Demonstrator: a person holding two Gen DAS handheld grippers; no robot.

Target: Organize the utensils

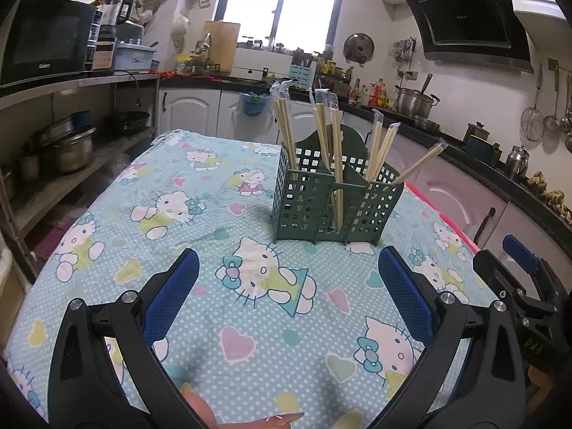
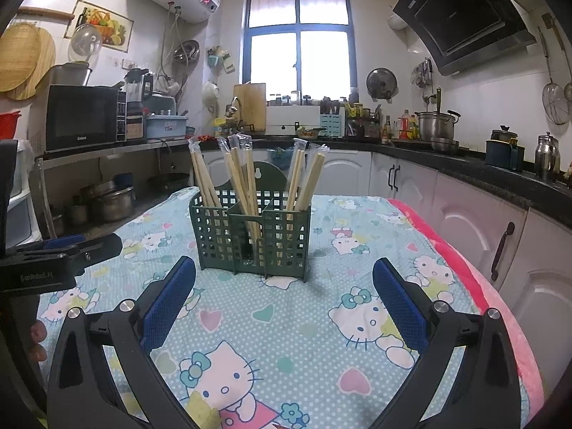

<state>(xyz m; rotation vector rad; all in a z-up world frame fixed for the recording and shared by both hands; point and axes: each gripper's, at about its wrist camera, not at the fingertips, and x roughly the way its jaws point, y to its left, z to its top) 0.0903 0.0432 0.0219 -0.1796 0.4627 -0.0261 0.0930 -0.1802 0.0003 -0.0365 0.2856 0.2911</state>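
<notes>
Right wrist: chopsticks (image 2: pixel 243 178) in caddy (image 2: pixel 250 239)

Wrapped chopsticks (image 1: pixel 336 157) stand in a green holder (image 1: pixel 332 200) beyond the empty, spread left hand-held gripper (image 1: pixel 287 282).

Both cams are looking forward, low over the tabletop (image 1: pixel 107 250), toward the window (image 2: pixel 298 35). Left wrist cam is sitting a bit left, seeing the green holder (image 1: pixel 332 200) from its left corner, w/ right tongs (image 1: pixel 514 264) at the right edge. Right wrist cam is facing the holder straight on, near; left tongs (image 2: pixel 64 246) showing at left.
</notes>
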